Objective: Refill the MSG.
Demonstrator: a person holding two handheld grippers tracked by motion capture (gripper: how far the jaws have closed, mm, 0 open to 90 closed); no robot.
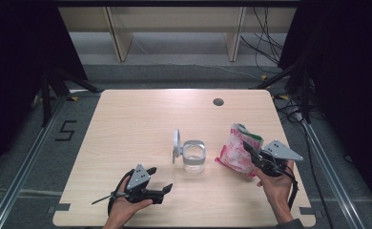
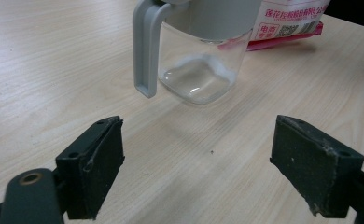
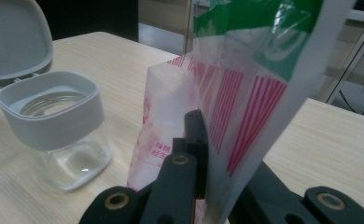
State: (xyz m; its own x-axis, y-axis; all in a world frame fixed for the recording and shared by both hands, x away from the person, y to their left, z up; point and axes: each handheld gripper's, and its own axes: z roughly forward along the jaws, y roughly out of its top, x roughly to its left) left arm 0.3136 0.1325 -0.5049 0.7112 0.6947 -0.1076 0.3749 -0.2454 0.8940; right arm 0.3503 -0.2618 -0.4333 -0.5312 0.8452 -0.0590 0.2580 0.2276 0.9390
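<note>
Since the jar (image 1: 194,156) stands with its lid (image 1: 176,145) flipped back, the bag (image 1: 239,150) is held upright just right of it, pinched in the right gripper (image 1: 252,153), likely for pouring. The left gripper (image 1: 159,179) is kept wide open in front of the jar

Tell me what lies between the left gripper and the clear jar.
Nothing: in the left gripper view, only bare table stretches from the open left gripper to the clear jar.

Pale wooden table (image 1: 141,119) with a grommet hole (image 1: 218,101); cables (image 1: 265,43) behind.
</note>
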